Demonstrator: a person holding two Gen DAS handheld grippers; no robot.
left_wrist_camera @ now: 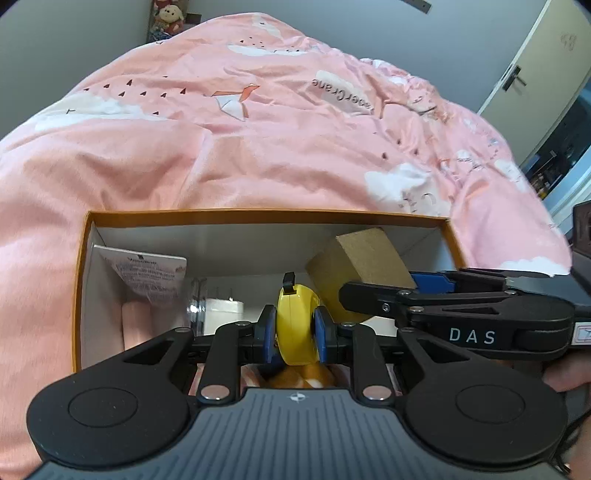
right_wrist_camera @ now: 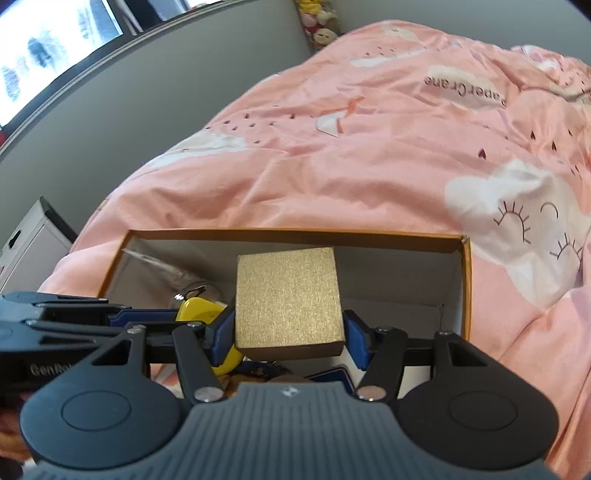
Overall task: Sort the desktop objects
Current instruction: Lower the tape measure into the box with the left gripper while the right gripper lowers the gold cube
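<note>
Left hand-held gripper (left_wrist_camera: 295, 334) clamps a yellow disc (left_wrist_camera: 297, 325), right hand-held gripper (right_wrist_camera: 290, 334) a gold block (right_wrist_camera: 288, 299), both over the orange box (left_wrist_camera: 258, 215) on the bed. Box contents under the grippers are mostly hidden; a blurred pouch (left_wrist_camera: 147, 277) leans in its left corner.

A bed (left_wrist_camera: 258, 155) carries everything here, covered by a rumpled pink quilt (right_wrist_camera: 369, 177) printed with white clouds, small dark marks, a folded paper bird and the words "PaperCrane". The quilt runs wrinkled across the whole surface, up to the far edge, where soft toys (left_wrist_camera: 168, 18) sit against the wall at the far corner; whether they rest on the bed itself is hard to tell. Directly on the quilt, near the bed's near edge, lies an open box (left_wrist_camera: 258, 216) with an orange rim and pale inner walls, its long side running across both views.
</note>
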